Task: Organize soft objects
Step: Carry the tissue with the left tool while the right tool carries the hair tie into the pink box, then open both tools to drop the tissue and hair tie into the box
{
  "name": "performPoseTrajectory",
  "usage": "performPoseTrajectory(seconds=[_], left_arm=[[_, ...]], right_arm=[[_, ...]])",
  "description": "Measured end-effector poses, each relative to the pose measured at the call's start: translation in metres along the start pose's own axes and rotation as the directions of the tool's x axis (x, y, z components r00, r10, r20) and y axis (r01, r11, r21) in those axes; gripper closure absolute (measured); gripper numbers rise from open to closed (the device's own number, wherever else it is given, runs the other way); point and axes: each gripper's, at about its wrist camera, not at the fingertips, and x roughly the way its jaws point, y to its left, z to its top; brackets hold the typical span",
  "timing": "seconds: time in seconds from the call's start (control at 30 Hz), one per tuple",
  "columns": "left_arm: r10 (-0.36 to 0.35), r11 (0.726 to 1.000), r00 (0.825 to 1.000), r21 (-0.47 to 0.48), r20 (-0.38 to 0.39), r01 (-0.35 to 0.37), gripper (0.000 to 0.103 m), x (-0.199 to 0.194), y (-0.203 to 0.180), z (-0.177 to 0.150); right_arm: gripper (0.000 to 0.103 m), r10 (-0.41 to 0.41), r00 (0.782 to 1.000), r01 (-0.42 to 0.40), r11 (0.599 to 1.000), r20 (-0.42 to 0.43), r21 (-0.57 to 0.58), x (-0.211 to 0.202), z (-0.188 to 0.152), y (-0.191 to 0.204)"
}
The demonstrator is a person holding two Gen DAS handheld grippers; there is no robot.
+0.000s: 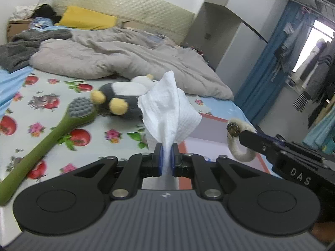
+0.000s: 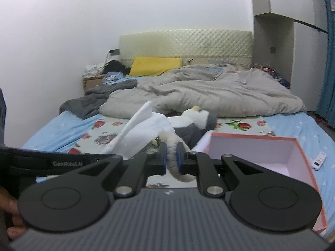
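Observation:
My left gripper [image 1: 166,160] is shut on a white paper towel [image 1: 169,108] and holds it above the bed. The towel also shows in the right wrist view [image 2: 144,133]. My right gripper [image 2: 171,158] is shut on a cream fluffy ring [image 2: 175,146] with a dark ornament; the ring also shows in the left wrist view [image 1: 238,142], held to the right of the towel. A grey and white plush penguin [image 1: 119,98] lies on the floral sheet behind both; it shows in the right wrist view [image 2: 194,123]. A pink open box [image 2: 293,144] sits to the right.
A green long-handled brush [image 1: 41,146] lies on the sheet at left. A rumpled grey duvet [image 1: 117,54] covers the far half of the bed, with a yellow pillow [image 1: 85,18] beyond. A white remote [image 2: 319,160] lies right of the box. Blue curtains [image 1: 259,79] hang at right.

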Motion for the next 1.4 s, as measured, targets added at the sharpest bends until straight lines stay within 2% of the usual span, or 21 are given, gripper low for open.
performPoseTrajectory(seconds=[0.17,0.53,0.73,1.03,1.2,1.27,1.3,1.33,1.37,1.4], left_arm=[[-0.037,0.998,0.999,0.046,-0.037,0.039,0.094,0.033,-0.023,0.006],[-0.089,0.986,0.98,0.126,-0.175,0.112,0.094,0.134,-0.064,0.002],[-0.099,0.98,0.966,0.145,-0.24,0.136,0.094,0.191,-0.078,0.002],[-0.075,0.981,0.922,0.137,-0.379,0.137,0.093,0.266,-0.075,-0.021],[-0.075,0.976,0.92,0.159,-0.385,0.146,0.093,0.278,-0.078,-0.024],[-0.075,0.977,0.919,0.158,-0.387,0.147,0.093,0.279,-0.078,-0.024],[-0.075,0.977,0.919,0.154,-0.386,0.144,0.093,0.277,-0.078,-0.023],[-0.071,0.979,0.919,0.15,-0.387,0.139,0.091,0.277,-0.077,-0.023],[-0.065,0.98,0.92,0.147,-0.387,0.131,0.079,0.275,-0.077,-0.022],[-0.064,0.982,0.92,0.142,-0.386,0.128,0.072,0.273,-0.077,-0.02]], right_arm=[[0.09,-0.06,0.998,0.06,0.998,-0.004,0.037,0.012,-0.003,-0.03],[0.09,-0.169,0.979,0.185,0.972,-0.112,0.148,0.044,-0.034,-0.101],[0.09,-0.21,0.956,0.252,0.945,-0.203,0.21,0.069,-0.056,-0.139],[0.089,-0.216,0.916,0.312,0.913,-0.337,0.262,0.107,-0.088,-0.176],[0.088,-0.211,0.901,0.329,0.901,-0.379,0.282,0.12,-0.097,-0.181],[0.086,-0.203,0.903,0.322,0.903,-0.378,0.284,0.121,-0.097,-0.18],[0.079,-0.199,0.905,0.319,0.902,-0.375,0.29,0.12,-0.096,-0.18],[0.067,-0.195,0.907,0.316,0.901,-0.373,0.298,0.119,-0.096,-0.18],[0.061,-0.196,0.907,0.317,0.9,-0.372,0.3,0.118,-0.094,-0.18],[0.055,-0.2,0.909,0.318,0.9,-0.367,0.298,0.116,-0.093,-0.179]])
